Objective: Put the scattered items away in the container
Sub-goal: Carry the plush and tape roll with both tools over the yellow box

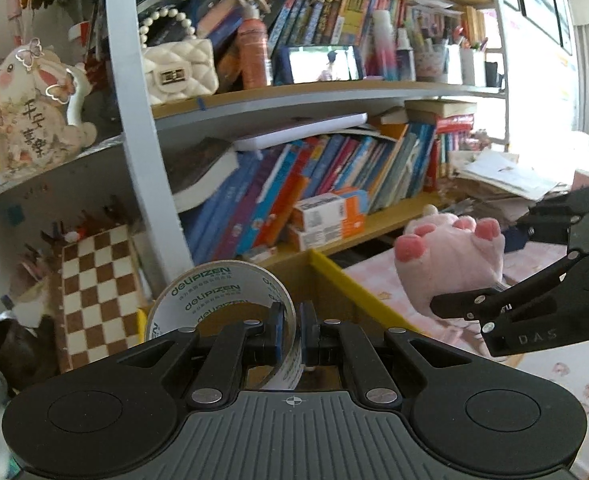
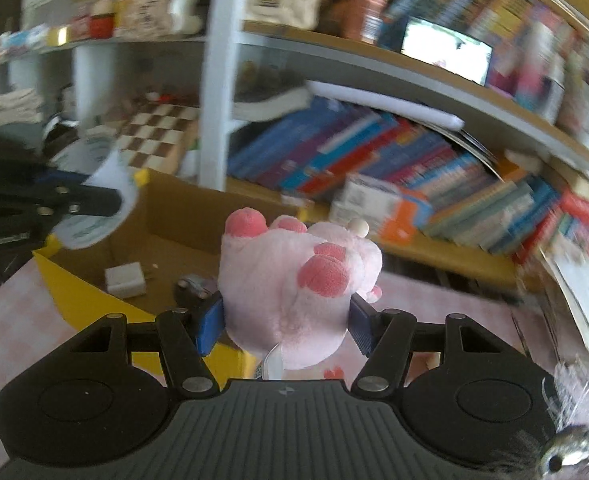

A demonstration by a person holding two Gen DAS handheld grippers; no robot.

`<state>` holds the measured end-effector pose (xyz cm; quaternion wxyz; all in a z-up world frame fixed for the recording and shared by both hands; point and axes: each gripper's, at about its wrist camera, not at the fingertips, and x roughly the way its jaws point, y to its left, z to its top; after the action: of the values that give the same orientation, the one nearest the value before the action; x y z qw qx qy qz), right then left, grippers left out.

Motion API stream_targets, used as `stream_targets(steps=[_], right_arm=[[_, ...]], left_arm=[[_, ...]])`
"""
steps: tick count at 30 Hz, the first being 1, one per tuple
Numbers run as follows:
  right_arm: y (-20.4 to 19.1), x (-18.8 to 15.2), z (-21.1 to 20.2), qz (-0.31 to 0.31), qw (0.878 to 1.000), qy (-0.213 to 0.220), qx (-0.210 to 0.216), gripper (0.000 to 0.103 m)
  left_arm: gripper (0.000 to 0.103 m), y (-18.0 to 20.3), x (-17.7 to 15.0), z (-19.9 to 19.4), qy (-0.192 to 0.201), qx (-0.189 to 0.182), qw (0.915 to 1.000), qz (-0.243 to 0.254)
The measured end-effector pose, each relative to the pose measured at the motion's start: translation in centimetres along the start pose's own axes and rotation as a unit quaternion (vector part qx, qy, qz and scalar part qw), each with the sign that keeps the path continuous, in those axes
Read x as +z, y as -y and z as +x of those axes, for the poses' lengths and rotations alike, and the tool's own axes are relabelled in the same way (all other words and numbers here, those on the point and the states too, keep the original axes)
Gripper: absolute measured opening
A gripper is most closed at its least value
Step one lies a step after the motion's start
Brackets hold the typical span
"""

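Note:
My left gripper [image 1: 292,330] is shut on the wall of a clear tape roll [image 1: 214,292] with green lettering, held upright in front of the shelves. That roll [image 2: 94,200] and the left gripper [image 2: 94,200] also show at the left of the right wrist view, above the box's left corner. My right gripper [image 2: 286,320] is shut on a pink plush paw [image 2: 294,276] with darker pink pads, its blue pads [image 2: 210,324] pressing both sides. The plush [image 1: 450,260] and right gripper [image 1: 470,304] appear at the right of the left wrist view. Below lies an open cardboard box [image 2: 74,292] with yellow-edged flaps.
Inside the box lie a small white block [image 2: 124,278] and a dark small object [image 2: 192,286]. The box [image 1: 334,280] stands on a pink patterned cloth [image 2: 454,300]. Behind are crowded bookshelves [image 1: 334,176], a checkered board [image 1: 98,292] and a white upright post [image 1: 142,120].

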<state>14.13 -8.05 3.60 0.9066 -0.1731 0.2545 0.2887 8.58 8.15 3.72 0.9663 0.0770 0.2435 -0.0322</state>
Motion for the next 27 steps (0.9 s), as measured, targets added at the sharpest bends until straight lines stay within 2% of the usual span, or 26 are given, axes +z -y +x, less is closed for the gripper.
stream_targets(steps=[7,19,27], right_arm=[[-1.2,2.4,3.1,-0.044,0.999,-0.008,0.015,0.061],[-3.4,6.0,9.1,-0.101,0.993,-0.030,0.054,0.061],[-4.8,5.9,12.8,-0.119,0.988,-0.066,0.075,0.061]], left_arm=[[0.007,-1.3,-1.1,2.1,-0.023,0.012,0.9997,-0.002],[0.007,-1.3,-2.6,5.3,-0.064,-0.008,0.9979,-0.006],[0.007,-1.7,-3.4,7.1,-0.087,-0.017,0.9960,-0.013]])
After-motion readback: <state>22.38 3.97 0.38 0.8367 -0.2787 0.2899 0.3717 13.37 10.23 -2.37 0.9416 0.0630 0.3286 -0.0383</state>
